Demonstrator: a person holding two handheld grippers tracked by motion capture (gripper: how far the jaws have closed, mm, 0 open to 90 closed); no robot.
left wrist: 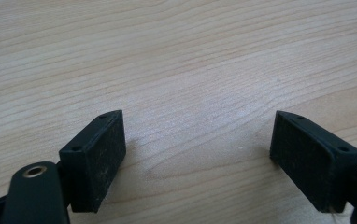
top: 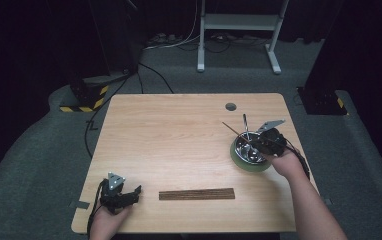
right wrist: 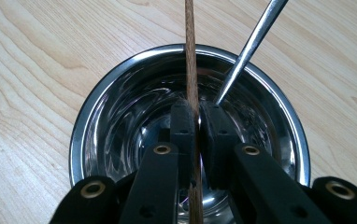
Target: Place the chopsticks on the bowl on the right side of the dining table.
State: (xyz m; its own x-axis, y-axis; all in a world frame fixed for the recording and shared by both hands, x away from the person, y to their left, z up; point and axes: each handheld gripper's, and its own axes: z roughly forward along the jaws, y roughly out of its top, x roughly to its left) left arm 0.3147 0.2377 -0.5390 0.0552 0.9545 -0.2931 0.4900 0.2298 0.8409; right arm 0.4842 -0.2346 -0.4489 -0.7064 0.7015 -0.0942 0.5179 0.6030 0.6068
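A shiny steel bowl (top: 249, 150) with a green rim stands at the table's right; its rim (right wrist: 81, 126) fills the right gripper view. My right gripper (top: 257, 145) hangs over the bowl, shut on a thin brown wooden stick (right wrist: 190, 56) that points away over the far rim; that stick (top: 231, 129) slants up-left in the high view. A metal rod (right wrist: 249, 46) leans inside the bowl, and the rod (top: 245, 127) sticks up from it. A row of brown sticks (top: 197, 194) lies near the front edge. My left gripper (top: 131, 196) rests open at the front left; its pads (left wrist: 97, 154) hold nothing.
A round cable hole (top: 230, 106) sits near the table's far edge. Bare wooden tabletop (top: 179, 140) spreads between the two grippers. Beyond the table are a white frame (top: 239, 30), floor cables and a yellow-and-black striped base (top: 86, 97).
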